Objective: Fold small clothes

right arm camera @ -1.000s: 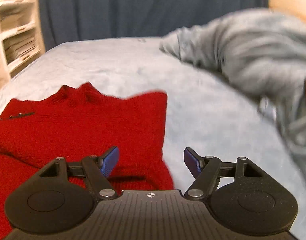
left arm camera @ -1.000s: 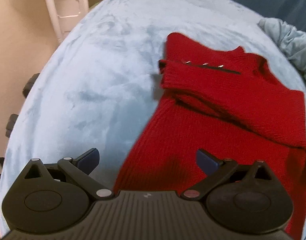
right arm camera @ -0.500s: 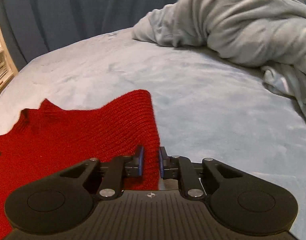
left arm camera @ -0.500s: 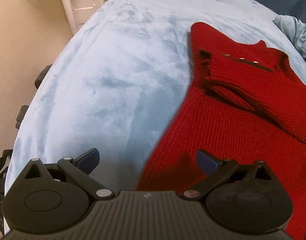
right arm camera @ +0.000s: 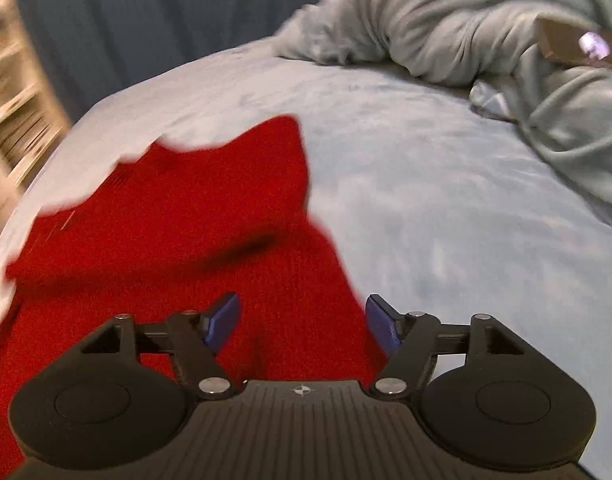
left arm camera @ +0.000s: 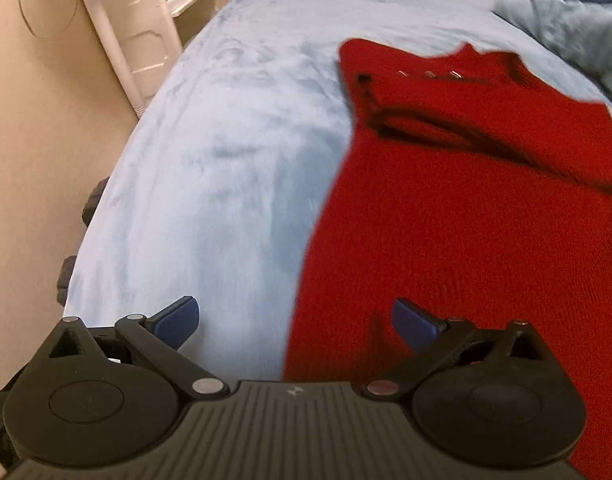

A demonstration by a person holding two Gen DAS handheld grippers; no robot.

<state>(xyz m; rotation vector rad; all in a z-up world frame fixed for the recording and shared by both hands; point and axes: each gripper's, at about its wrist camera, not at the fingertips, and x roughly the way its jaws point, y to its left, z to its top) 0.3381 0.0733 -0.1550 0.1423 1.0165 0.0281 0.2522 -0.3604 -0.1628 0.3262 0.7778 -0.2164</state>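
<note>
Left wrist view: red knit sweater lies partly folded; left gripper and right gripper spread, empty.

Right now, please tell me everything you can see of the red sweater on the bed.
The red sweater is a knitted garment with a ribbed collar and a few small metal fasteners near the neck. It lies flat on the pale blue bedcover, with one sleeve folded across its chest. Its near edges lie under both claws: the left claw is open, and the right claw has just been opening. Neither presses the fabric.
</note>
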